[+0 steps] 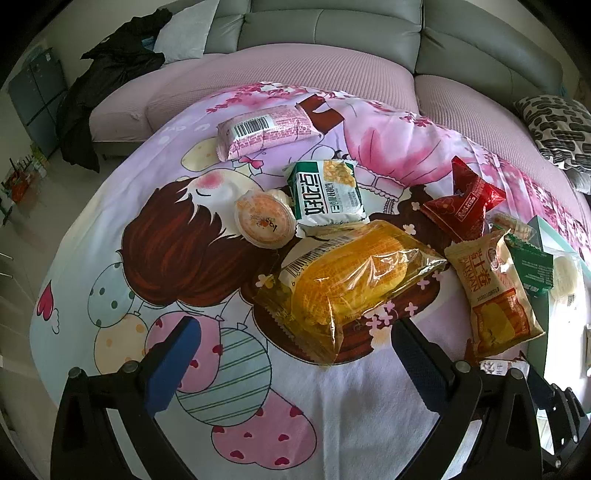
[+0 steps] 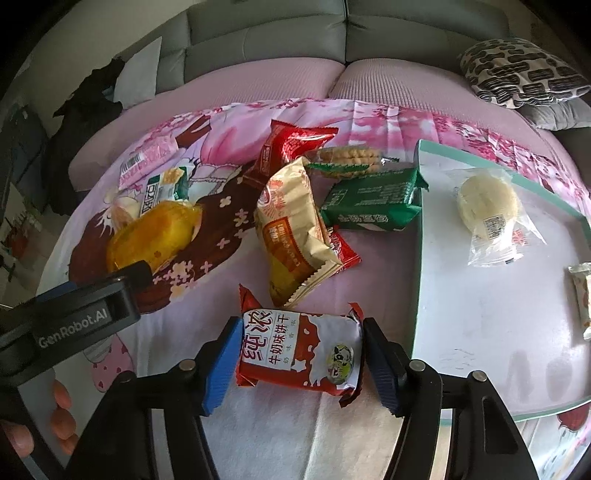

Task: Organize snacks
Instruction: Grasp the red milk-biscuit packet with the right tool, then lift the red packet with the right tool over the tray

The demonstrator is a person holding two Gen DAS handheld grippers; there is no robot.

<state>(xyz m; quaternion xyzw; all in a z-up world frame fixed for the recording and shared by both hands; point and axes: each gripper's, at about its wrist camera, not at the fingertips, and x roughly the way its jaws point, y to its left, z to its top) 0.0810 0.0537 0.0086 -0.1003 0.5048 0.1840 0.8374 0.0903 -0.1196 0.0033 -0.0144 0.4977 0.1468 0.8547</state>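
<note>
Snack packs lie on a cartoon-print cloth (image 1: pixel 192 236). My left gripper (image 1: pixel 295 354) is open and empty, just short of a yellow cake pack (image 1: pixel 351 284). Beyond it lie an orange jelly cup (image 1: pixel 264 219), a green-white pack (image 1: pixel 327 192), a pink pack (image 1: pixel 266 129), a red pack (image 1: pixel 465 203) and a beige pack (image 1: pixel 491 295). My right gripper (image 2: pixel 301 362) is shut on a red-and-white milk biscuit pack (image 2: pixel 299 350), held above the cloth left of a white tray (image 2: pixel 480 332). The tray holds a wrapped white bun (image 2: pixel 487 203).
A beige pack (image 2: pixel 291 229), a green pack (image 2: pixel 373 199), a red pack (image 2: pixel 291 147) and a biscuit sleeve (image 2: pixel 347 157) lie left of the tray. Another pack (image 2: pixel 581 295) sits at the tray's right edge. The left gripper's body (image 2: pixel 74 317) shows at left. A grey sofa (image 1: pixel 332 33) stands behind.
</note>
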